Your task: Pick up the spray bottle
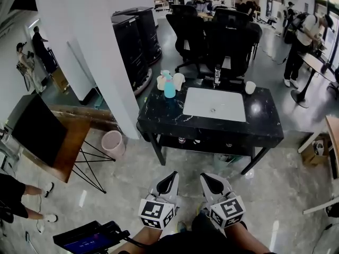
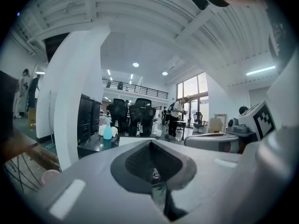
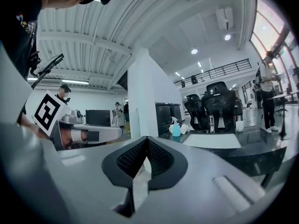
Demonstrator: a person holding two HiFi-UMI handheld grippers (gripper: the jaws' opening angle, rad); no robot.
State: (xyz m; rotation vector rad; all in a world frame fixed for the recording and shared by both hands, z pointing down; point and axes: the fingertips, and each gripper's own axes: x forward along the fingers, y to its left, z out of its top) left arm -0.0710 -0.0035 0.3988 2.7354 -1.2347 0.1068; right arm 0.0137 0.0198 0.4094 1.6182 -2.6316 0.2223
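Our left tongs (image 1: pixel 169 178) and right tongs (image 1: pixel 210 180) hang clenched and empty, well apart from the counter (image 1: pixel 212 129); we should approach, open one, and straddle the spray bottle (image 1: pixel 169 85) squarely.

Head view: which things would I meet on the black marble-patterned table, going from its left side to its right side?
light-blue plastic spray bottle → white rectangular sink basin → small white cup

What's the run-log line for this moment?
phase: pre-approach | left hand-held gripper: shut, empty | right hand-held gripper: shut, empty | spray bottle: upright, far-left corner of black table, untouched
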